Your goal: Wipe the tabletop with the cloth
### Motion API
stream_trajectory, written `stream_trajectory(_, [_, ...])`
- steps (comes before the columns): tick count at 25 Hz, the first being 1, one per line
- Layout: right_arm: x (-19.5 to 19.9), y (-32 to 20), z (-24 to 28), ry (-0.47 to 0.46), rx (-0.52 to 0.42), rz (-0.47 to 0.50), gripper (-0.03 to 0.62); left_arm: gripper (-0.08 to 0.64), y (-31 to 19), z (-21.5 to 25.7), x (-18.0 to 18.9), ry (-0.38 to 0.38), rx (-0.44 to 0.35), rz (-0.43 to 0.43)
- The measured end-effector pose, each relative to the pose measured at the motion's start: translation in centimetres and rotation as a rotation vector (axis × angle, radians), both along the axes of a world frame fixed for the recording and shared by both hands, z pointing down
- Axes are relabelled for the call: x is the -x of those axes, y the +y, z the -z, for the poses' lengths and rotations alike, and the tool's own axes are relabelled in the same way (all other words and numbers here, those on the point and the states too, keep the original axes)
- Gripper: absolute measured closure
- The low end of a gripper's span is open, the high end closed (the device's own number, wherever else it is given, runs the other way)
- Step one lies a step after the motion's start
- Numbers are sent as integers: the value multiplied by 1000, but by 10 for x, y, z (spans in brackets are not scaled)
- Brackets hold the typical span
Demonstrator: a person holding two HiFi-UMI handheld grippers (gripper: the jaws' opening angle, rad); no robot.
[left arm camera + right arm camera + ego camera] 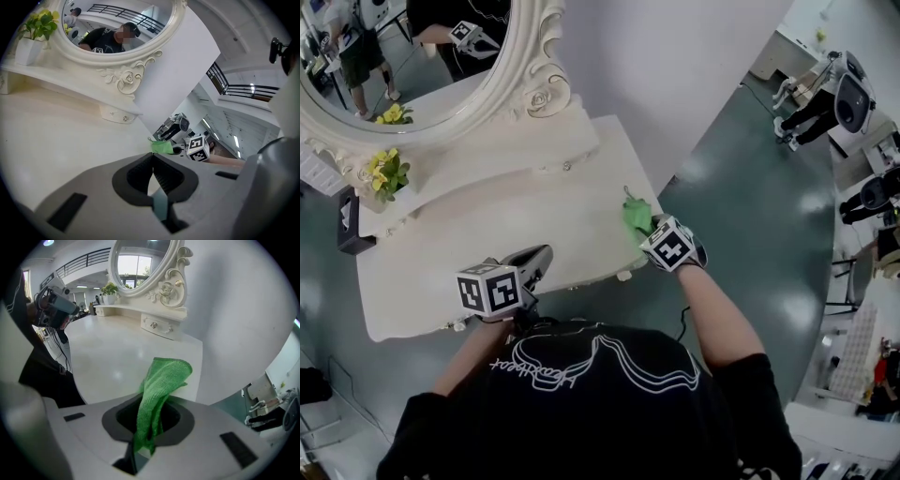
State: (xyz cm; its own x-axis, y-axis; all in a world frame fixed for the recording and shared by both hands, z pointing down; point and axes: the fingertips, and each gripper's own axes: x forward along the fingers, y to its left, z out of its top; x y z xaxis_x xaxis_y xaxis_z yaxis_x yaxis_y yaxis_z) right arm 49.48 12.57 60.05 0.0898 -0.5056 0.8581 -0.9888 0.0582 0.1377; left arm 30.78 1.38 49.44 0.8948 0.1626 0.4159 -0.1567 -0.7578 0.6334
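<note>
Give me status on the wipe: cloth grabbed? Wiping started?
Done: the green cloth is clamped in the right gripper. In hand: it is at the right front corner of the tabletop; whether it touches the surface is unclear. The left gripper is shut and empty near the front edge. Left: the wiping itself; no wiped patch or streak shows on the white top.

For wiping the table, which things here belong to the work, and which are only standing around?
Belong to the job:
- green cloth, clamped in the right hand-held gripper
- white tabletop

Just standing about:
- oval mirror
- yellow flowers
- dark box
- left hand-held gripper, shut and empty
</note>
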Motion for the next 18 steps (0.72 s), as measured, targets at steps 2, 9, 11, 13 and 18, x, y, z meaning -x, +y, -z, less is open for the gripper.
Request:
stream_trajectory(2, [-11, 5, 0, 18, 4, -17, 535, 555, 0, 1, -4, 3, -4, -7])
stream_trajectory(9, [-37, 19, -1, 53, 31, -60, 535, 555, -6, 5, -13, 7, -15, -10])
stream_trajectory(11, [-43, 23, -1, 56, 33, -74, 535, 555, -6, 7, -16, 11, -15, -13])
stream_trajectory(13, [-50, 26, 0, 58, 34, -92, 537, 555, -6, 8, -18, 14, -16, -15])
stream_trajectory(18, [-68, 39, 3, 86, 18, -160, 537, 555, -6, 10, -20, 11, -18, -16])
